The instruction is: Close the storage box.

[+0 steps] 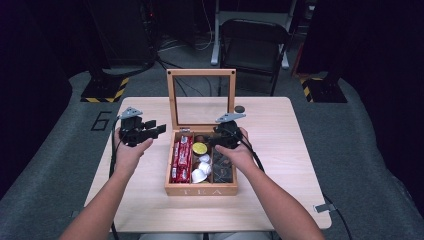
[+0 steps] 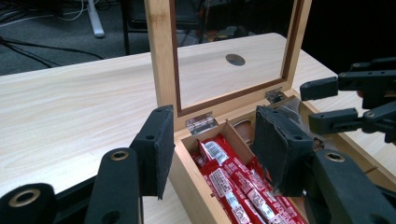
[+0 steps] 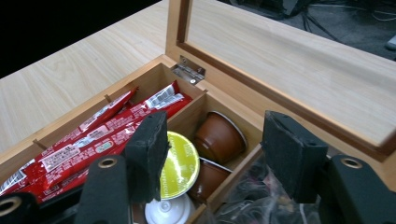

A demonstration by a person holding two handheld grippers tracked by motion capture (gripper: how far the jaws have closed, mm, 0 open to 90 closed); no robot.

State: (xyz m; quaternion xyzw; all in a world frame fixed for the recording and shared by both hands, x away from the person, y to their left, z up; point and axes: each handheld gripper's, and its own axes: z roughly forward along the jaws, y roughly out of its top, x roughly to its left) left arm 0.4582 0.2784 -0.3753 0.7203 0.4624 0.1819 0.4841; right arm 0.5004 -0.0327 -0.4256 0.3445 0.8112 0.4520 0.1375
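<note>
Hovering over the back of the open tea box (image 1: 201,190), the right tongs (image 1: 218,140) stand part open with nothing between their pads, above the wall that parts the middle compartment from the right one. Just below them in the right gripper view lie a yellow-lidded capsule (image 3: 180,164), two brown capsules (image 3: 219,136) behind it and a white capsule (image 3: 167,211) nearer the camera. To their right lies a dark compartment of clear-wrapped packets (image 3: 254,198). To their left, red sachets (image 3: 88,142) fill the long compartment. Behind them the glass lid (image 1: 201,98) stands upright on its hinges.

The left tongs (image 1: 154,130) are held apart from the box, off its left side above the desk (image 1: 280,150), jaws part open and empty, pointing toward the right tongs. In the left gripper view the box's left wall and the sachets lie between and beyond the pads. A small dark disc (image 1: 239,109) rests on the desk behind the lid.
</note>
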